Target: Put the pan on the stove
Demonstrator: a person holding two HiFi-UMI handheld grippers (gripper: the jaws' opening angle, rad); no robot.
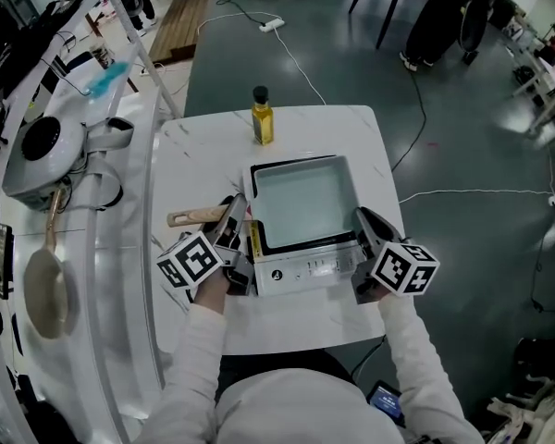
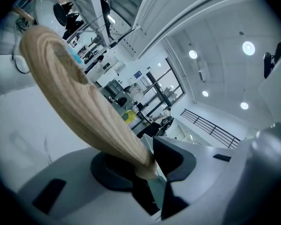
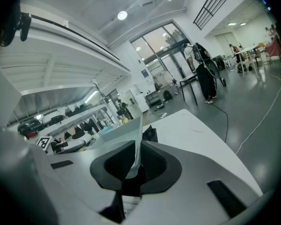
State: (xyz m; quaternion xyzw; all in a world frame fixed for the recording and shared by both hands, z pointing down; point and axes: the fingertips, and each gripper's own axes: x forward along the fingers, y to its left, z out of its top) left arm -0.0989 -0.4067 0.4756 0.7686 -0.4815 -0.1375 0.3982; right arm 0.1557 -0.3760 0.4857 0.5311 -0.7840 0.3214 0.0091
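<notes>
**Pan meets stove.** Nearest the camera, a person in white sleeves leans over a white marble-look worktop (image 1: 296, 326) with a gripper in each hand. The left gripper (image 1: 235, 213) (image 2: 147, 165) is clamped round the pale wooden handle (image 1: 196, 216) (image 2: 84, 107) of a square, mint-lined pan (image 1: 305, 202) (image 3: 126, 137). The right gripper (image 1: 363, 222) (image 3: 133, 161) pinches the thin wall on the pan's opposite side.

Between them, the pan sits squarely over a white tabletop stove (image 1: 305, 268) with a control panel on its front. The pan's underside is hidden, so it cannot be told whether its weight has fully settled.

By the look of it the job is all but done. The pan is in place above the burner, and what remains is to let it rest there and let go on both sides.

The count on the worktop is two grippers, one pan and one stove. Just beyond the stove, one yellow oil bottle with a black cap (image 1: 262, 117) stands near the far edge, apart from the pan.

On the side counter at left lies one round beige skillet with a wooden handle (image 1: 48, 289), and farther along it one white domed appliance (image 1: 42, 151). Farthest off, one white power strip (image 1: 272, 25) lies on the grey floor, a cable trailing from it.
</notes>
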